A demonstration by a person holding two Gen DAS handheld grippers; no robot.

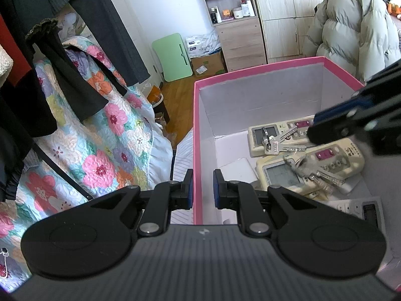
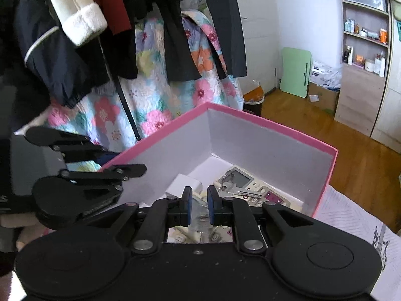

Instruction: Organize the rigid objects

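Cream remote controls (image 1: 278, 135) and silver keys (image 1: 273, 144) lie in the pink box (image 1: 250, 72), beneath the slightly parted, empty right gripper (image 2: 199, 205); the left gripper (image 1: 202, 190) clamps the box's side wall.

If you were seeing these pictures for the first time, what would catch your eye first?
The pink box dominates the middle, with cream remote controls and bunches of keys lying inside. Behind it on the left hangs a bright floral quilt under dark clothes.
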